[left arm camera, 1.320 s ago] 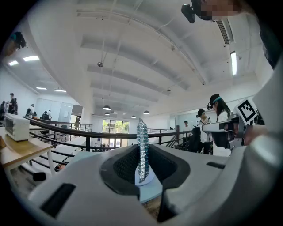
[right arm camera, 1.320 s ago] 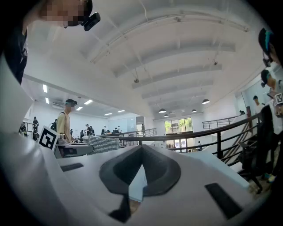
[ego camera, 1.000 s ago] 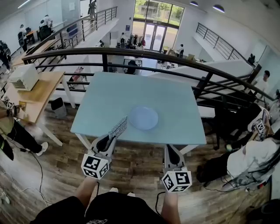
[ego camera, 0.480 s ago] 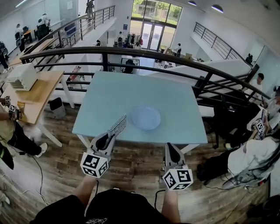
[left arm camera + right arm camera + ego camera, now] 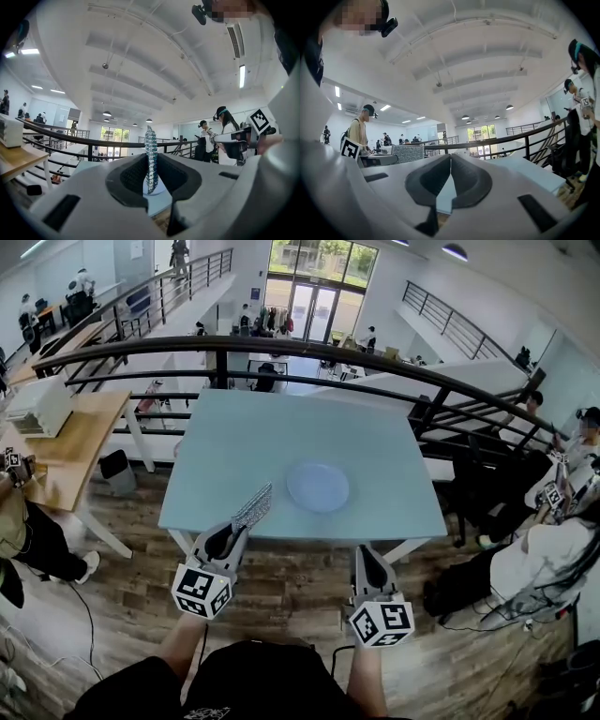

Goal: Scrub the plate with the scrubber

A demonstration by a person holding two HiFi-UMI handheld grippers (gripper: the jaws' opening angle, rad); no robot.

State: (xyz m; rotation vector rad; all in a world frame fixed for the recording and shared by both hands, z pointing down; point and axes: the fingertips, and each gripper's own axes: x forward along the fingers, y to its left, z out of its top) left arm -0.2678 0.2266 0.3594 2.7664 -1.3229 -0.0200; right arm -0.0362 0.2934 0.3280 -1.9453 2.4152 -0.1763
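Note:
A clear, pale plate [image 5: 318,486] lies on the light blue table [image 5: 272,446], toward its near right. My left gripper [image 5: 230,532] is shut on a flat silvery mesh scrubber [image 5: 253,507], which sticks out over the table's near edge, left of the plate and apart from it. In the left gripper view the scrubber [image 5: 150,157] stands edge-on between the pads, with the plate [image 5: 159,187] just behind it. My right gripper [image 5: 367,565] hangs below the table's near edge, jaws shut on nothing [image 5: 450,161]. In the right gripper view the scrubber [image 5: 408,153] shows off to the left.
A black railing [image 5: 309,357] runs behind the table above a lower floor. A wooden desk [image 5: 66,442] with a white box stands at the left. People sit and stand at the right [image 5: 553,521]. Wooden floor [image 5: 291,592] lies under the grippers.
The view has shifted slightly, so table and plate sit a little further right in frame. Both grippers hold their places and the scrubber stays gripped.

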